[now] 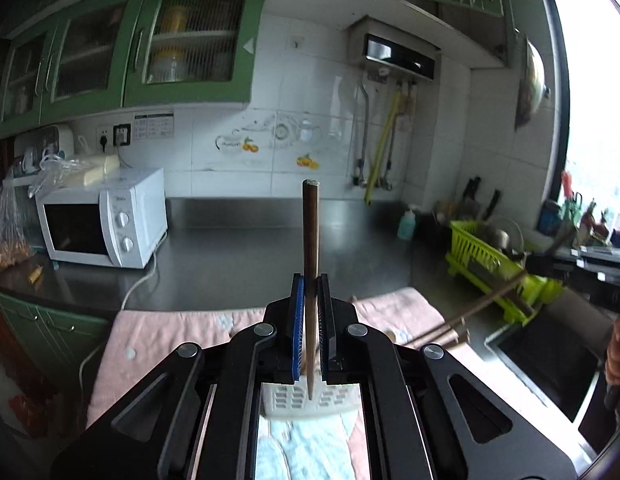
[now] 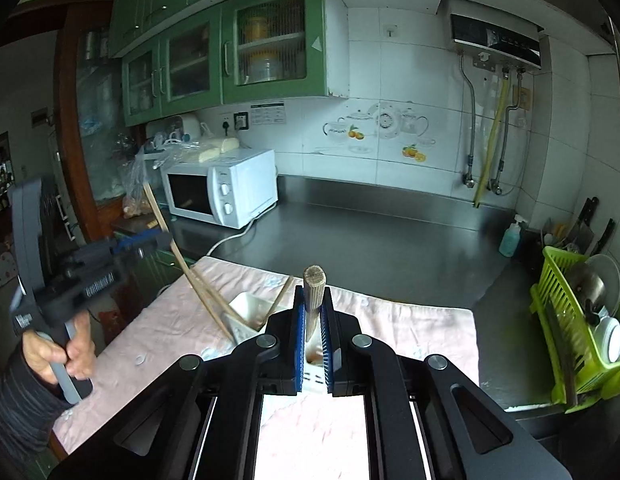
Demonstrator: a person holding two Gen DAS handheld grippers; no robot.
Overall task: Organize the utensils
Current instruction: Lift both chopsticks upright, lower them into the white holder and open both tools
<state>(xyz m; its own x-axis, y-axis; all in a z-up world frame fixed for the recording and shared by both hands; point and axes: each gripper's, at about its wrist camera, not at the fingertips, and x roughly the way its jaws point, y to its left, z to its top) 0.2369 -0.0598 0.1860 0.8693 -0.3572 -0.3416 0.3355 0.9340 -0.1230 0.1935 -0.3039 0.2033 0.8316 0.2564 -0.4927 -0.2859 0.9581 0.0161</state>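
Note:
My left gripper [image 1: 311, 282] is shut on a dark brown chopstick [image 1: 311, 232] that stands upright, its lower tip over a white slotted utensil holder [image 1: 297, 400]. In the right wrist view the left gripper [image 2: 149, 240] sits at the left in a person's hand [image 2: 69, 352], with the thin chopstick [image 2: 169, 236] slanting down toward the white holder [image 2: 245, 306]. My right gripper [image 2: 314, 294] is shut on a thick light wooden handle [image 2: 314, 280] above the same holder. From the left wrist view, the right gripper [image 1: 550, 268] is blurred at the right edge, with wooden sticks [image 1: 470, 314] slanting from it.
A pink cloth [image 2: 410, 328] covers the near steel counter [image 2: 370, 240] under the holder. A white microwave [image 2: 221, 188] stands at the back left. At the right are a green dish rack [image 2: 558, 320] with dishes, a soap bottle [image 2: 511, 238], knives [image 2: 590, 220] and a sink [image 1: 550, 356].

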